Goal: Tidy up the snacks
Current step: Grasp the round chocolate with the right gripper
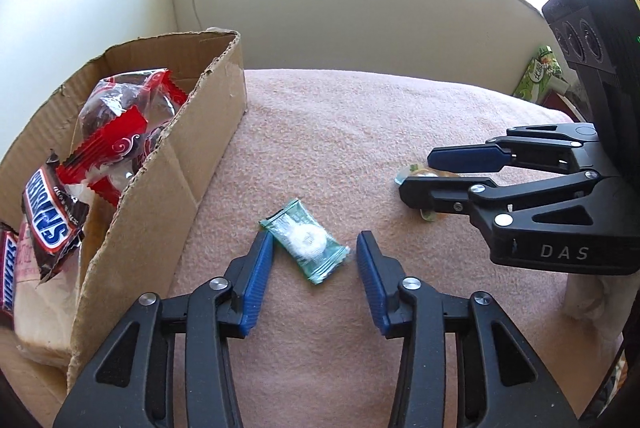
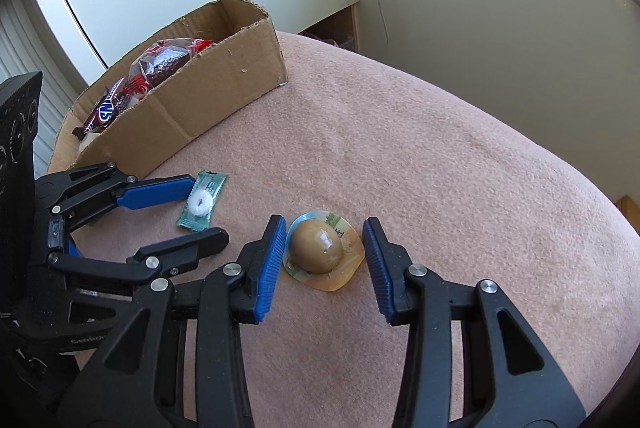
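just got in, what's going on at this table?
Snack sorting, two handheld grippers. The left gripper is open around a green wrapped candy lying on the pink cloth. The right gripper is open around a sealed brown egg. Neither is gripped yet. The cardboard box at the left already holds chocolate bars and red packets.

A green mint (image 1: 306, 245) in a clear-ended wrapper, white round candy showing inside, lies flat and skewed on the pink cloth, just right of the box (image 1: 176, 164). Well to its right lies a sealed brown egg (image 2: 317, 246), flat on the cloth. The torn cardboard box stands open at the left, holding Snickers bars (image 1: 48, 216) and red-wrapped cakes (image 1: 124, 124), heaped and tilted.
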The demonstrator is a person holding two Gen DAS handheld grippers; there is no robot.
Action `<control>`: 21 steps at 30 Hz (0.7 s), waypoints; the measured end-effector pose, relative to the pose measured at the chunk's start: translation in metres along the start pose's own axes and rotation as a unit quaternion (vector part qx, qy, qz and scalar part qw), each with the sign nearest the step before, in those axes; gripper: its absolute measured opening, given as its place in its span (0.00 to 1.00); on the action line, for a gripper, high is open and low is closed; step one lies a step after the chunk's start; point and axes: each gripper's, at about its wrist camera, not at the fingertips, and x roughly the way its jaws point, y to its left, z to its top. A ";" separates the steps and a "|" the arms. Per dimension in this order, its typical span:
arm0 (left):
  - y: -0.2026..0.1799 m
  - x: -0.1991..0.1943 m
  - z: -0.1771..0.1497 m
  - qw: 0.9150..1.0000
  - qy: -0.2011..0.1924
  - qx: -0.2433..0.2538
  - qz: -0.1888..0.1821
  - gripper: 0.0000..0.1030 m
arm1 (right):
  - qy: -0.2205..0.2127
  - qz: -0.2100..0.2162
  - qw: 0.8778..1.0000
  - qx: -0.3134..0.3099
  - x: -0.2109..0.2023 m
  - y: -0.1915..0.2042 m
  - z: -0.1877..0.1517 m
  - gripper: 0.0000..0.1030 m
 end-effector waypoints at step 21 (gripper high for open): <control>0.010 -0.017 -0.002 1.000 -0.007 0.000 -0.010 0.15 | -0.016 -0.057 0.998 -0.017 -0.010 0.010 -0.016 0.32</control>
